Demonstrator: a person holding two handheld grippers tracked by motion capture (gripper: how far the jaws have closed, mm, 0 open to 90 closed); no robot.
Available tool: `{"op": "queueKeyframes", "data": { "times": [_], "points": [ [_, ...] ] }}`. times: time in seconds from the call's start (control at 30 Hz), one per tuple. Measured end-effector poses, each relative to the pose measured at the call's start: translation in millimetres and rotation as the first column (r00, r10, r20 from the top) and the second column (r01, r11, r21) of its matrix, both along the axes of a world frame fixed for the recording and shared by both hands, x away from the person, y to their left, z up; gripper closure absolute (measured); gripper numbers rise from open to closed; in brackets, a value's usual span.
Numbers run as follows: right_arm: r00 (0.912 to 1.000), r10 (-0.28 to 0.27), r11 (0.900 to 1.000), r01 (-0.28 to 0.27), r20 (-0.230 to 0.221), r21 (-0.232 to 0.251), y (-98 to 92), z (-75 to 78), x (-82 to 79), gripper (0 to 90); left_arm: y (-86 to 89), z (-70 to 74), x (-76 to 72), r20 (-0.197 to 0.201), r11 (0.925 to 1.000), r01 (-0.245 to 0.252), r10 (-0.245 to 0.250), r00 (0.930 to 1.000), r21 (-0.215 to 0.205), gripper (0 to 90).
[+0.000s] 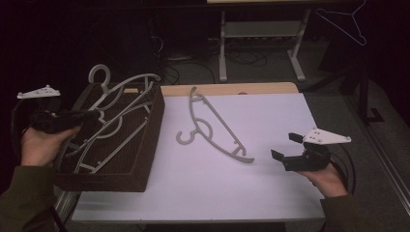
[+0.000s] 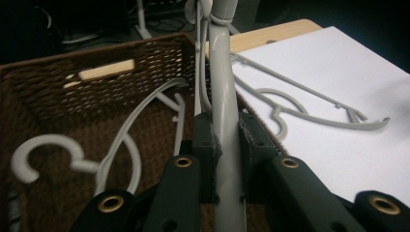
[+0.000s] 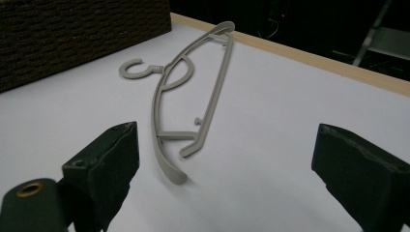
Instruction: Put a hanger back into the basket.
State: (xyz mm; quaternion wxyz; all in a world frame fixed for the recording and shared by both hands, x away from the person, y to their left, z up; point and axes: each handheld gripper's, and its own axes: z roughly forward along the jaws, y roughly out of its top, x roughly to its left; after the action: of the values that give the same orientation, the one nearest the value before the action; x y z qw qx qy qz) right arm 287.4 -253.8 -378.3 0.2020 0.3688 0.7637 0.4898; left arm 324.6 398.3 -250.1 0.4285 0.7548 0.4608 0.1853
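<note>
Done: one hanger (image 1: 215, 128) lies flat on table (image 1: 270, 193).
Left gripper (image 2: 226, 159): jaws clamp basket hanger (image 2: 223, 72).
Right gripper (image 1: 286, 149): jaws wide, empty.
Left: more hangers wait in basket (image 1: 153, 121).

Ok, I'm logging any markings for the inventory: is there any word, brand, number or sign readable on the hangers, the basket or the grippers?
None: no readable text shows on the grey hanger on the table, the hanger in the left gripper, the woven basket or the right gripper.
</note>
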Motion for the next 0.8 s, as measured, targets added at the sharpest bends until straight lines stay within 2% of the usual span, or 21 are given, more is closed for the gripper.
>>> {"op": "queueKeyframes", "data": {
  "times": [0.23,0.3,0.47,0.53,0.67,0.73,0.8],
  "points": [
    [1.0,-0.004,1.0,0.004,0.001,-0.003,-0.3,-0.9,0.8,8.9,13.8,-12.0,-2.9,-0.038,0.9997,-0.02,0.021,0.9991,0.016,79.7],
    [0.9999,-0.006,1.0,0.006,-0.009,-0.001,0.4,-1.0,0.6,8.9,15.0,-17.6,-1.2,-0.05,0.9996,-0.021,0.022,0.9985,0.021,79.6],
    [1.0,-0.003,1.0,0.003,0.001,-0.007,1.6,-1.2,1.1,8.9,16.5,-31.0,5.4,-0.08,0.9994,-0.021,0.023,0.9965,0.028,79.6],
    [1.0,-0.004,1.0,0.004,-0.005,-0.005,1.7,-1.4,0.9,8.9,16.6,-36.3,8.7,-0.096,0.9993,-0.016,0.019,0.9952,0.033,79.6],
    [1.0,-0.008,1.0,0.008,-0.003,-0.008,0.4,-1.8,1.0,8.9,13.6,-48.5,14.9,-0.123,0.9999,-0.012,0.014,0.9923,0.012,79.6],
    [1.0,-0.008,1.0,0.008,0.0,-0.009,-0.4,-2.0,1.1,8.9,14.0,-54.1,18.3,-0.145,0.9995,0.012,-0.008,0.9894,0.028,79.6],
    [0.9999,-0.01,1.0,0.01,0.001,-0.01,-0.9,-2.0,0.7,8.9,12.8,-59.7,20.5,-0.166,0.9995,0.012,-0.007,0.9861,0.03,79.6]
  ]
}}
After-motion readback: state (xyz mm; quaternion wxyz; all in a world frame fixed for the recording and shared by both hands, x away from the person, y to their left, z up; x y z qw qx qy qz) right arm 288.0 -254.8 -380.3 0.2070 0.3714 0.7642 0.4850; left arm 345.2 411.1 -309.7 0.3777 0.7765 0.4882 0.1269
